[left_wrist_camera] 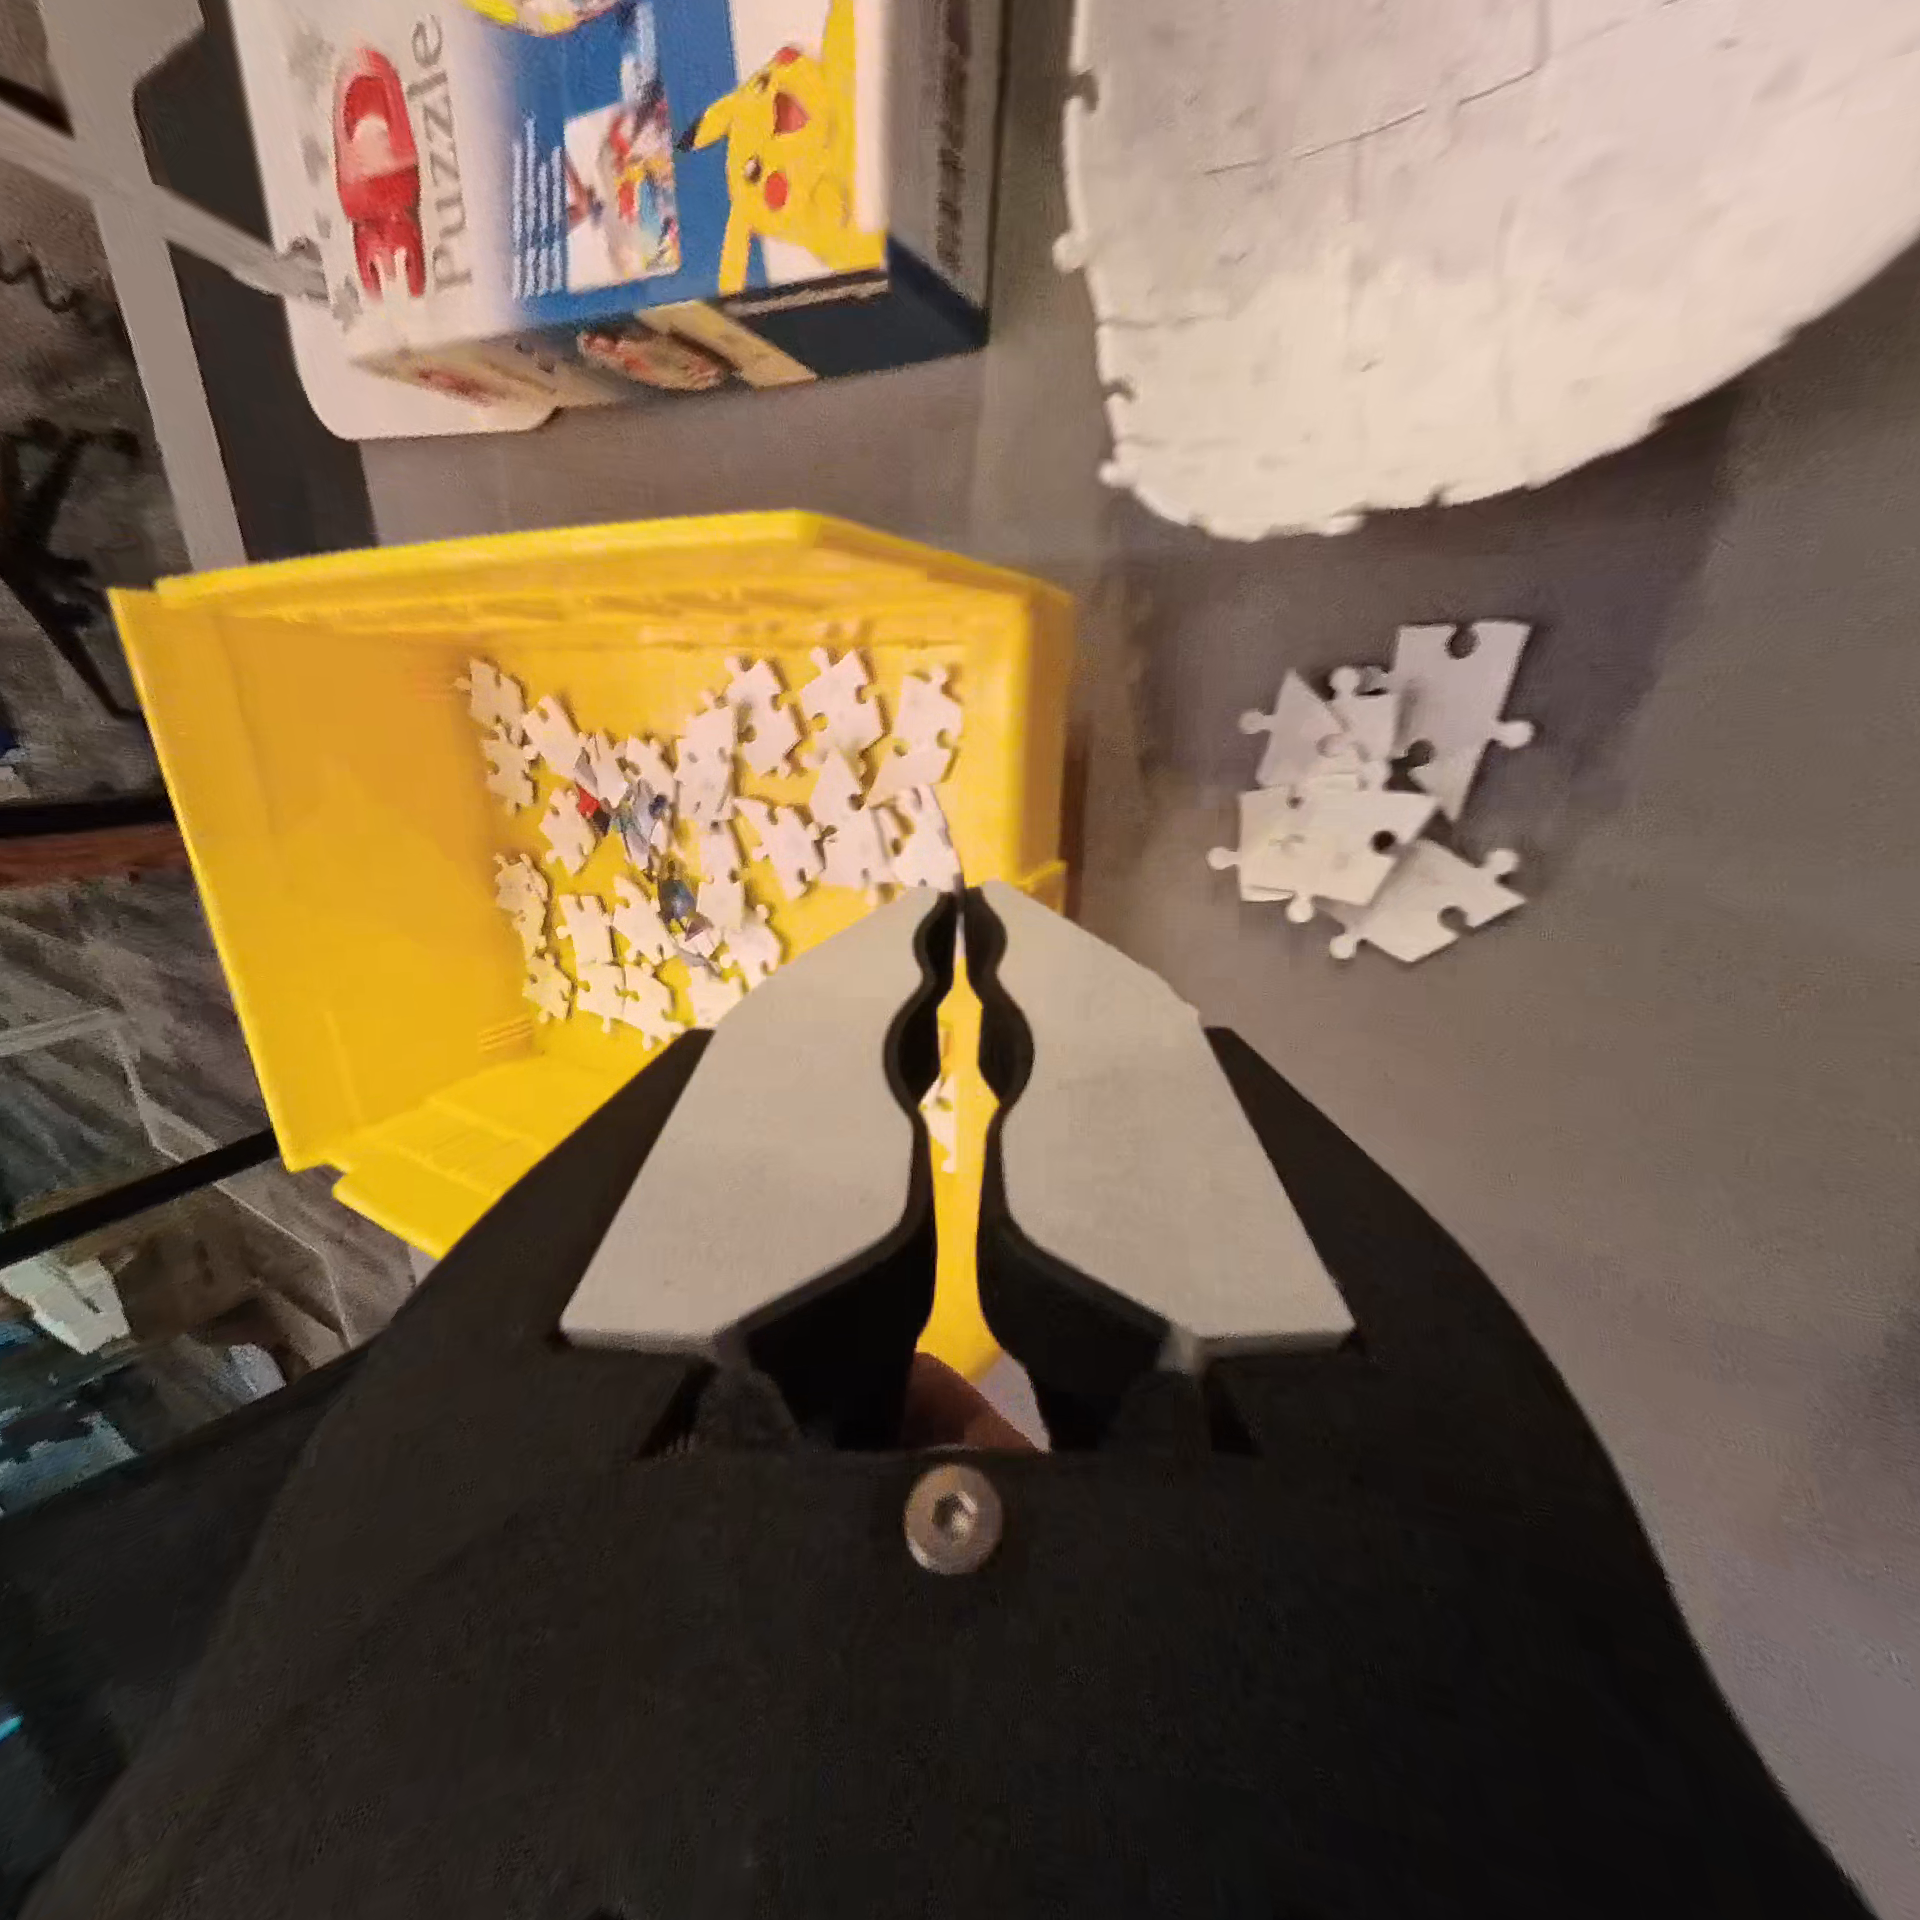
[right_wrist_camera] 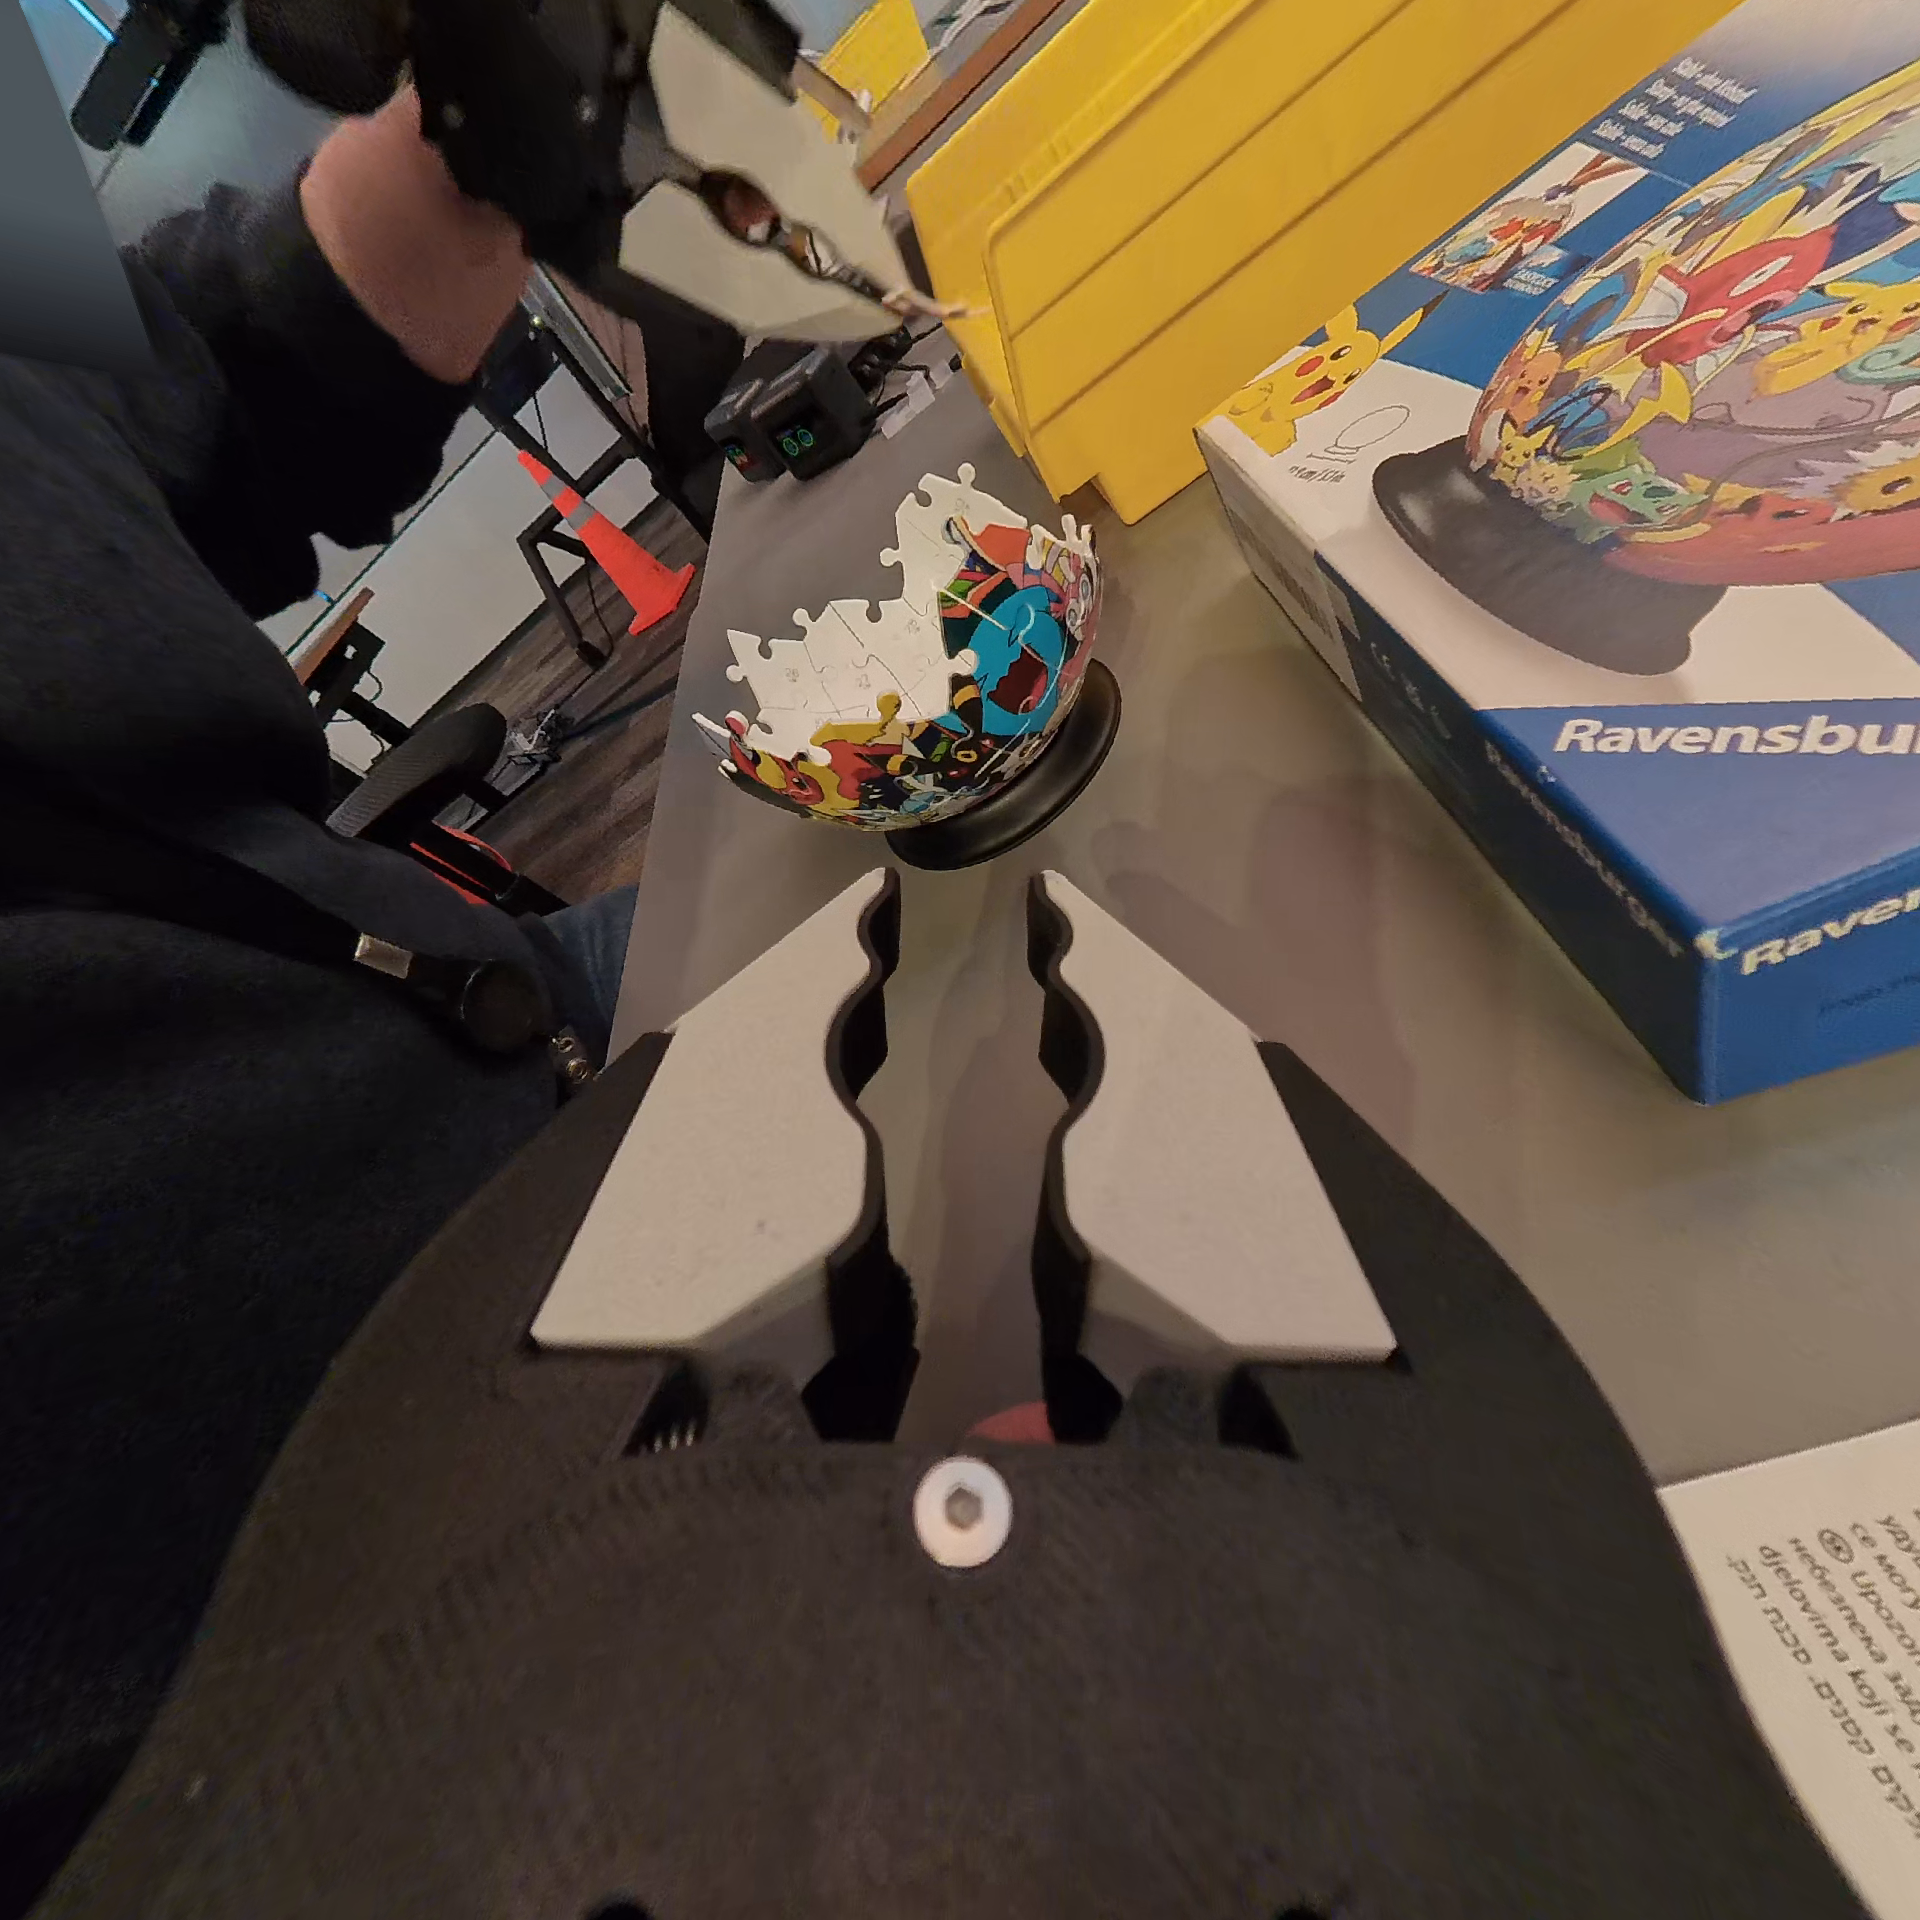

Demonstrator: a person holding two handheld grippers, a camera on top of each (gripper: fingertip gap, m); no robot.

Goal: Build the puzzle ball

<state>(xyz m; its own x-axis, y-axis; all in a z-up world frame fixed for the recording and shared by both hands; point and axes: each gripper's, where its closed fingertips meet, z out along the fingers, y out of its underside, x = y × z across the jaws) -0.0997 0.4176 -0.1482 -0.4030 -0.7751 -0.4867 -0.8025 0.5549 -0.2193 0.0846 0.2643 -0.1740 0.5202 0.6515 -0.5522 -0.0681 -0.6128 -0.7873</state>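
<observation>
The partly built puzzle ball (right_wrist_camera: 935,675) is a colourful half shell, white inside, on a black ring stand (right_wrist_camera: 1039,800) on the grey table. In the left wrist view its white inside (left_wrist_camera: 1455,239) fills the top right. My left gripper (left_wrist_camera: 961,902) is shut on a thin puzzle piece (left_wrist_camera: 966,930) seen edge-on, above the yellow bin (left_wrist_camera: 312,831) of loose pieces (left_wrist_camera: 748,800). The left gripper (right_wrist_camera: 904,301) also shows high above the ball in the right wrist view, with the piece (right_wrist_camera: 951,308) at its tip. My right gripper (right_wrist_camera: 961,894) is open and empty, just short of the stand.
A small pile of white-backed pieces (left_wrist_camera: 1371,800) lies on the table right of the bin. The puzzle box (right_wrist_camera: 1662,727) lies right of the ball, stacked yellow bins (right_wrist_camera: 1195,208) behind it. A printed leaflet (right_wrist_camera: 1818,1662) lies at lower right. A person in dark clothing (right_wrist_camera: 208,935) is at the left, by the table edge.
</observation>
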